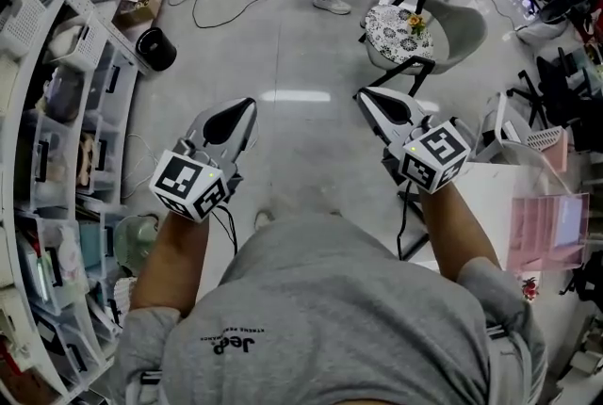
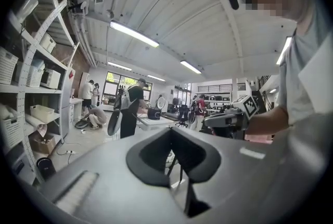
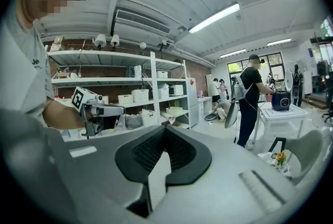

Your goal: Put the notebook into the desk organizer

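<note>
Desk organizer (image 1: 548,226), pink, stands on the white counter (image 1: 476,196) at the head view's right edge, clear only there; left gripper (image 1: 243,111) and right gripper (image 1: 369,99), jaws clenched empty, hover over open floor (image 1: 292,45) beside shelves (image 1: 57,111).

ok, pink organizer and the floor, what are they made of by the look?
Pink organizer: probably translucent plastic, thin pale-pink walls with light showing through. Floor: likely sealed concrete or epoxy, grey, smooth, glossy; a ceiling light reflects in it.

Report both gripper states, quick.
Left gripper: closed, holding nothing.
Right gripper: closed, holding nothing.
</note>
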Available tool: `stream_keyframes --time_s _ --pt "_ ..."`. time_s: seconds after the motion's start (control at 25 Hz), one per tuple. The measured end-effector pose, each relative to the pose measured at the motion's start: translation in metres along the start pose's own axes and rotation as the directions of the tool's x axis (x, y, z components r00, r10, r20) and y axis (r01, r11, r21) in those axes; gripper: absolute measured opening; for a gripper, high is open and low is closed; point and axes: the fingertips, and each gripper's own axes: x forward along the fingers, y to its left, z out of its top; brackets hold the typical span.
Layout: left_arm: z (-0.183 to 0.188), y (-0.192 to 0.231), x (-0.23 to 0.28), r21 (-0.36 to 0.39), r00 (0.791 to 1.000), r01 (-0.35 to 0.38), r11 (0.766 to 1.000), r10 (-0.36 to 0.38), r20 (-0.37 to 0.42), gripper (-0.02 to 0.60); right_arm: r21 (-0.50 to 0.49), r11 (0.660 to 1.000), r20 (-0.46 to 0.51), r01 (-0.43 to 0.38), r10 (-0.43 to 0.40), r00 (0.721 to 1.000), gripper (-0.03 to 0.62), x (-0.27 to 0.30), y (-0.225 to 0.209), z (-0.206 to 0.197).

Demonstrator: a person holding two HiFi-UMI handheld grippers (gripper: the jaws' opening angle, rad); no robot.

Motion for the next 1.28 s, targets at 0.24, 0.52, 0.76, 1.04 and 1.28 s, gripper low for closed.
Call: stream_keyframes --time_s 0.24,0.52,0.76,1.04,1.28 --pt "0.003 -0.002 0.006 0.004 1.000 0.011 1.000 -0.011 0.002 0.058 0.015 1.000 0.003 0.007 -0.007 1.000 0.002 -0.003 -0.006 0.001" --pt "0.005 -0.006 0.012 0.007 1.000 0.023 1.000 -0.023 0.003 0.058 -0.018 1.000 -0.005 0.023 -0.023 1.000 0.002 -0.006 -0.010 0.003" --pt "0.006 -0.007 0.014 0.001 1.000 0.024 1.000 -0.024 0.005 0.058 -0.021 0.999 0.000 0.030 -0.030 1.000 0.001 -0.009 -0.014 0.005" --pt "0.004 -0.008 0.014 -0.002 1.000 0.028 1.000 -0.028 0.004 0.058 -0.031 0.999 0.001 0.028 -0.028 1.000 0.001 -0.008 -0.012 0.005" --pt "0.005 -0.009 0.014 -0.003 1.000 0.031 1.000 -0.030 0.006 0.058 -0.036 0.999 0.003 0.028 -0.028 1.000 0.001 -0.008 -0.012 0.007"
